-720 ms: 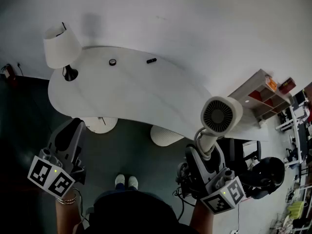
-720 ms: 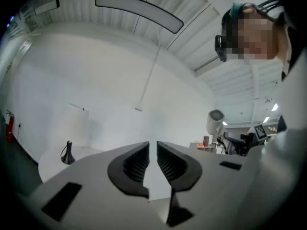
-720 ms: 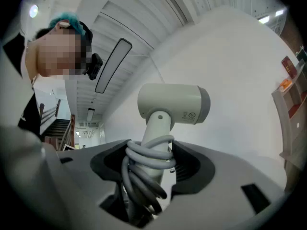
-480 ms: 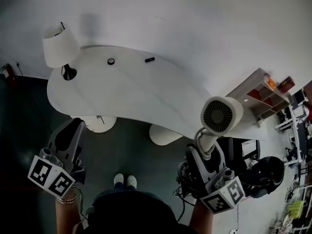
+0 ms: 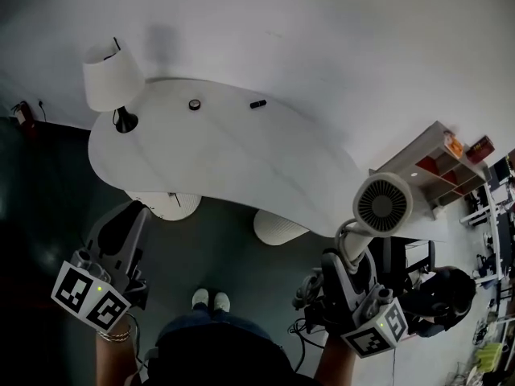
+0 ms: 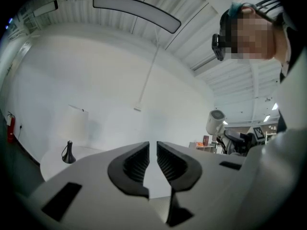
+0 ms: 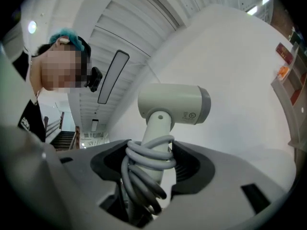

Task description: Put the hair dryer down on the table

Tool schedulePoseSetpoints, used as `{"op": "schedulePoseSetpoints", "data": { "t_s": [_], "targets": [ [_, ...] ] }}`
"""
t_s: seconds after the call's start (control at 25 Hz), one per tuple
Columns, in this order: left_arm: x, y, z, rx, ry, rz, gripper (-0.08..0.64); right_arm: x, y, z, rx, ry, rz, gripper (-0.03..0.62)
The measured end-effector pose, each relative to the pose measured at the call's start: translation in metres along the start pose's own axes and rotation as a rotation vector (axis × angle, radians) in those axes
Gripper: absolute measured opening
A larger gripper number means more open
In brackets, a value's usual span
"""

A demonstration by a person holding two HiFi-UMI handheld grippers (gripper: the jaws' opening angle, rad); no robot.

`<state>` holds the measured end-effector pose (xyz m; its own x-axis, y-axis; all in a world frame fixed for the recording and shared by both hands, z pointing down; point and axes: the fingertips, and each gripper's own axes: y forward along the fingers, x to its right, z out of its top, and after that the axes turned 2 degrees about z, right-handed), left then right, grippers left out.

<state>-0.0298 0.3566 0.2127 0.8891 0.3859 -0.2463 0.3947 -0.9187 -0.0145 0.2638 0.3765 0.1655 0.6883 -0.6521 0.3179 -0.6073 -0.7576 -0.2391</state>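
A white hair dryer (image 5: 383, 205) stands upright in the air off the near right edge of the white curved table (image 5: 217, 155). Its round grille faces me. My right gripper (image 5: 352, 252) is shut on its handle, which has the grey cord (image 7: 146, 162) wound round it. The right gripper view shows the hair dryer's head (image 7: 175, 103) above that gripper (image 7: 152, 159) and the jaws pressing the wrapped handle. My left gripper (image 5: 121, 236) hangs low at the left over the dark floor. In its own view the left gripper (image 6: 152, 159) has its jaws together with nothing between them.
A white lamp (image 5: 113, 79) stands at the table's far left end. A small round object (image 5: 194, 104) and a small black object (image 5: 257, 103) lie near the wall. Two round bases (image 5: 280, 227) sit under the table. A white shelf (image 5: 434, 171) and a black office chair (image 5: 438, 296) are at the right.
My right gripper and the hair dryer have shifted to the right and slightly down in the head view. The table and lamp have slid a little rightward in the picture.
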Motion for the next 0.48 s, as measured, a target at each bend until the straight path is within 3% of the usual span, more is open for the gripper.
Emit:
{"op": "schedulePoseSetpoints", "data": {
  "t_s": [0.48],
  "targets": [
    [0.011,-0.003,-0.015,0.028,-0.004,0.036,0.06,0.015,-0.019,-0.004,-0.042,-0.054,0.002,0.279]
  ]
}}
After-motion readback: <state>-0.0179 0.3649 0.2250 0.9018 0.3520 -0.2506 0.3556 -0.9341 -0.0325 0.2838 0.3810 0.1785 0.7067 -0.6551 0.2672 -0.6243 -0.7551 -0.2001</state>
